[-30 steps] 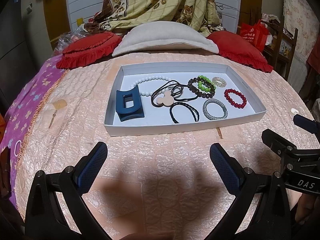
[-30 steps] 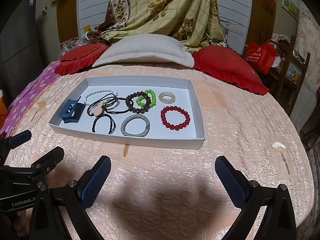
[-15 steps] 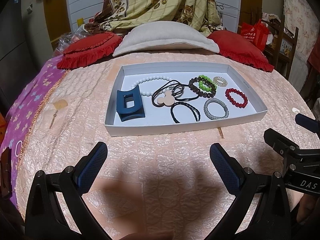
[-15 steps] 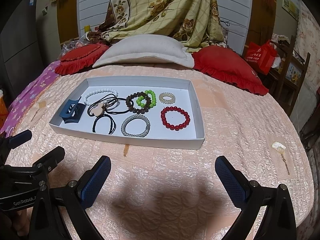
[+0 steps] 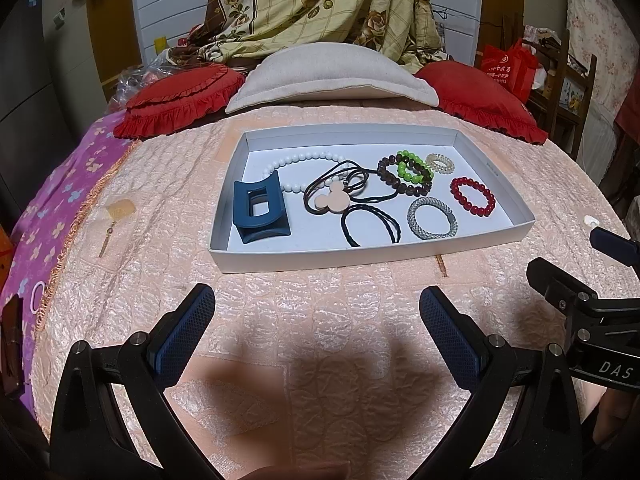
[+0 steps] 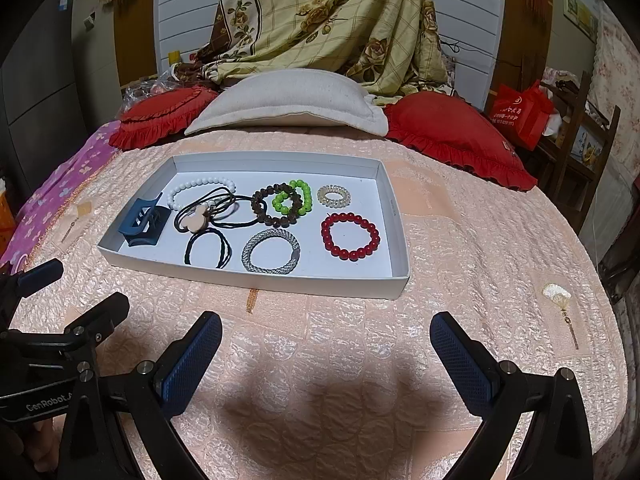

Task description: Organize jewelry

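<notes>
So both grippers are just hovering over the peach quilted bedspread point(image 5: 320, 320), short of the shallow white cardboard tray point(image 5: 372, 254) and well apart from it. Left gripper point(image 5: 316, 312) has its jaws spread wide with nothing in them, and the right gripper point(image 6: 326, 340) is the same, wide and empty. All the jewelry sits inside the tray: a dark blue plastic claw clip point(image 5: 260, 210) at the left end, a white bead bracelet point(image 5: 298, 164) behind it, a black cord hair tie with a pale pink mouse-head charm point(image 5: 334, 200) lying partly over those beads, and a plain black twisted hair tie point(image 5: 370, 226) toward the front. Going right there's a brown bead bracelet point(image 5: 400, 182) tangled with a bright green bead bracelet point(image 5: 412, 168), a small clear coil hair tie point(image 5: 440, 163) at the back, a silver mesh bracelet point(image 5: 432, 218) up front, and a red bead bracelet point(image 5: 472, 196) nearest the right wall. Two red ruffled cushions point(image 6: 452, 136) and a beige pillow point(image 6: 288, 100) sit at the head of the bed.
</notes>
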